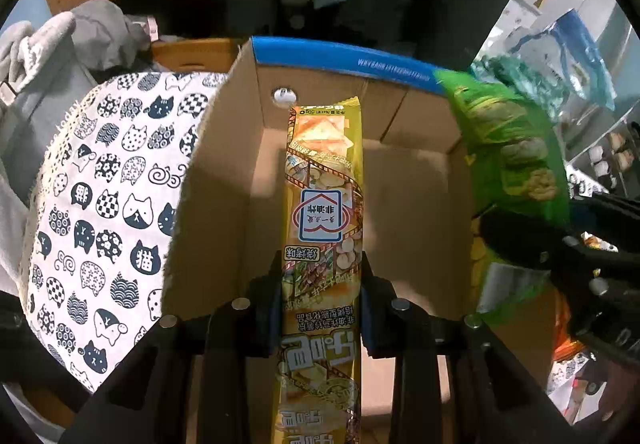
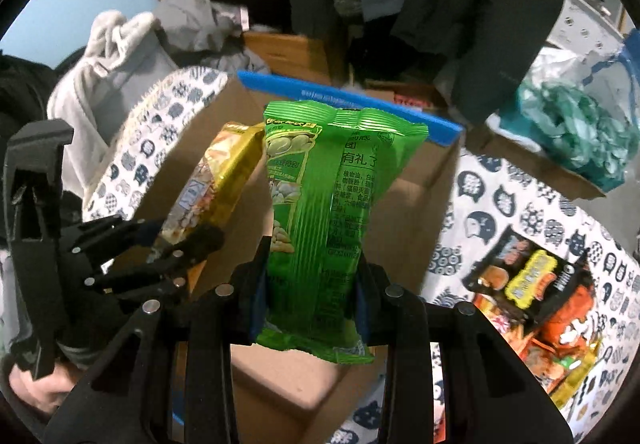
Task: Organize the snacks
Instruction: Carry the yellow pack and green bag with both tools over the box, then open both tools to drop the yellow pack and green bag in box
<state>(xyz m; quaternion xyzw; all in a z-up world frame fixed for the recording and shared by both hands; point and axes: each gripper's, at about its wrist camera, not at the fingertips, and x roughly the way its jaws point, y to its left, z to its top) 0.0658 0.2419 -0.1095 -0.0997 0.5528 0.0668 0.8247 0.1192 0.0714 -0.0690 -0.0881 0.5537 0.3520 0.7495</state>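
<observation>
Both wrist views look close down along their fingers, sharing the cardboard box.

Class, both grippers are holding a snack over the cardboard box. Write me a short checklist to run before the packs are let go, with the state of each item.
1. Left gripper clamps yellow pack: ok.
2. Right gripper clamps green pack: ok.
3. Yellow pack over the open box: ok.
4. Box floor under it is bare: ok.
5. Green pack fully inside the box rim: cannot tell.
6. Other snacks left on the cloth: not ok.
</observation>
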